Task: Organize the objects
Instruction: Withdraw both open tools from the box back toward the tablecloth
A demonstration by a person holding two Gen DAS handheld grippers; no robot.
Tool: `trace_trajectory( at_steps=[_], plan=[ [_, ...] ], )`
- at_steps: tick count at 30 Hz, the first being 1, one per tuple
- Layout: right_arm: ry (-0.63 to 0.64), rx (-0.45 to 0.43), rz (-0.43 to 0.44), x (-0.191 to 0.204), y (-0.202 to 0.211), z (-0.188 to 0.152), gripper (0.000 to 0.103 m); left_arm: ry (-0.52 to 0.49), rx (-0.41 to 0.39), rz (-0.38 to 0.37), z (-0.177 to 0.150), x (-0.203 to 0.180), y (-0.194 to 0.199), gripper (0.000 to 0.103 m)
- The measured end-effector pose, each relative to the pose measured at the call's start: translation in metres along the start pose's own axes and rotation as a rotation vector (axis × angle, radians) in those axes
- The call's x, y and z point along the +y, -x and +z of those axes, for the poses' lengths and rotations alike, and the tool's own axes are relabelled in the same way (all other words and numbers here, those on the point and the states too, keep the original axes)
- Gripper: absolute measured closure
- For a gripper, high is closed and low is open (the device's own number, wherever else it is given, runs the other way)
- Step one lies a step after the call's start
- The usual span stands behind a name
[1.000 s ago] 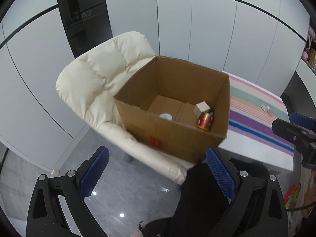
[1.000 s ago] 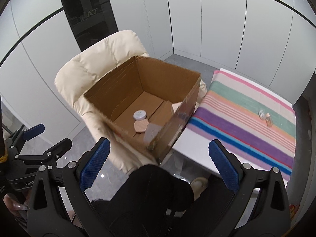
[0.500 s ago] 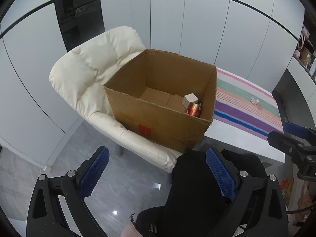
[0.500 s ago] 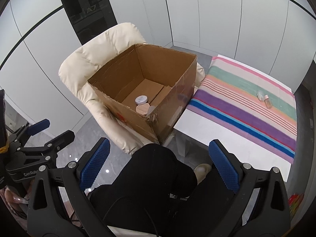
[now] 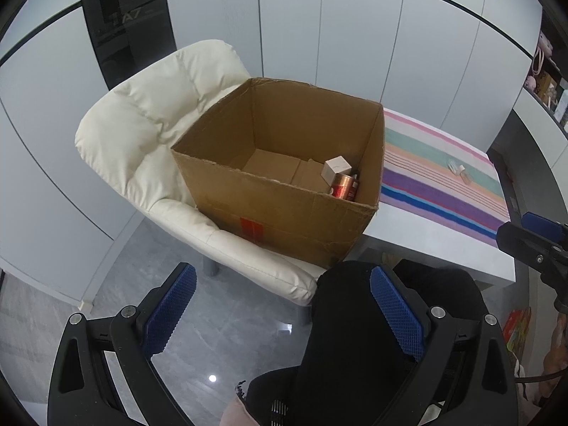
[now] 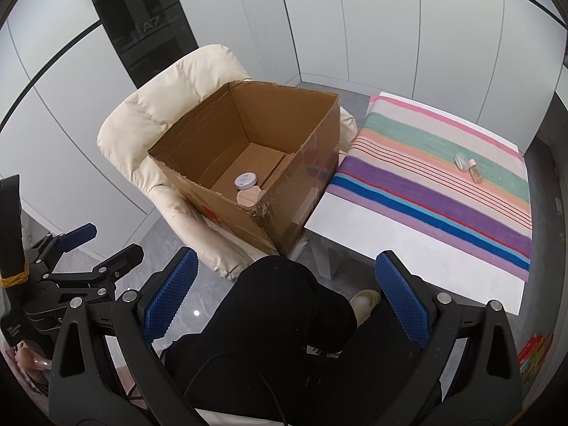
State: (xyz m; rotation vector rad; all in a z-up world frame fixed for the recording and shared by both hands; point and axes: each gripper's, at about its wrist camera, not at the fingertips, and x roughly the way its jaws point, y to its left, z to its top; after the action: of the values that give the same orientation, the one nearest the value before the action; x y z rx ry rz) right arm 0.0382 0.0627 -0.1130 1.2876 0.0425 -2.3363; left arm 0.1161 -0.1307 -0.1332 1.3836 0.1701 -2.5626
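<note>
An open cardboard box [image 5: 284,209] sits on a cream chair [image 5: 149,120]; it also shows in the right wrist view [image 6: 291,191]. Inside lie a white cube box [image 5: 336,167], a copper can [image 5: 341,187], a white-lidded jar [image 6: 245,179] and a beige lid [image 6: 248,197]. Two small bottles [image 6: 468,165] lie on the striped cloth [image 6: 443,177] on the white table. My left gripper [image 5: 282,312] is open and empty, well back from the box. My right gripper [image 6: 282,301] is open and empty, above my black-clad knees.
The white table [image 5: 433,245] stands right of the chair. A dark cabinet [image 5: 124,25] stands at the back against white wall panels. The grey tiled floor [image 5: 213,337] lies below. The other gripper shows at the frame edges [image 6: 71,277].
Both grippers pulled back and up from the box, so it looks smaller and farther. Both stayed open and empty.
</note>
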Motion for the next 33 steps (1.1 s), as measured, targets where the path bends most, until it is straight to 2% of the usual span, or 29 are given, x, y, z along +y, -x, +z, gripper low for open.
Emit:
trace_trajectory(
  at_steps=[8, 14, 33],
  plan=[
    [-0.073, -0.018, -0.051, -0.029, 0.01, -0.005, 0.001, -0.046, 0.01, -0.03, 0.007, -0.023, -0.009, 0.004],
    [-0.137, -0.031, -0.086, -0.057, 0.022, -0.013, 0.001, -0.105, 0.009, -0.073, 0.012, -0.054, -0.012, 0.004],
    [-0.377, -0.069, -0.226, -0.167, 0.06, -0.05, 0.001, -0.332, 0.015, -0.202, 0.028, -0.178, -0.028, 0.004]
  ],
)
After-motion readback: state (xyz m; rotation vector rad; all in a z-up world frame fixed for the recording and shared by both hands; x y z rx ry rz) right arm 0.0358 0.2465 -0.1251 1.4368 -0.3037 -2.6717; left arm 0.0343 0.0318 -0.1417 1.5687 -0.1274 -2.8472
